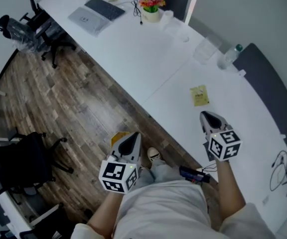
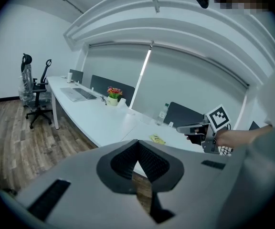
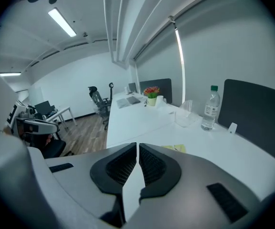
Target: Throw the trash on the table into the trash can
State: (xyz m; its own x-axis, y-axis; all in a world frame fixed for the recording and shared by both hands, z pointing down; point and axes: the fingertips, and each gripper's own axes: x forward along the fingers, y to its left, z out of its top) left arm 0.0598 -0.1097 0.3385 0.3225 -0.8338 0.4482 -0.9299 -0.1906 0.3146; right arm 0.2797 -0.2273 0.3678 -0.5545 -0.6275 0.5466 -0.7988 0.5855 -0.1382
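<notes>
A long white counter (image 1: 163, 78) crosses an office with a brown wood-plank floor (image 1: 83, 103). A small flat yellow wrapper (image 1: 199, 95) lies on the counter, near and just ahead of the right claw (image 1: 207, 116), whose jaws are pressed together on nothing. The left claw (image 1: 132, 137) hangs over the floor, its jaw tips together and empty.

The right gripper (image 3: 137, 146) held its jaws together with nothing between them, above the white table (image 3: 128, 123). A yellow wrapper (image 3: 174, 148) lay just past the tips, slightly right. Farther ahead on the right, a water bottle (image 3: 209, 108) stood beside a clear container (image 3: 185, 114). Flowers (image 3: 151, 93) sat far ahead.
</notes>
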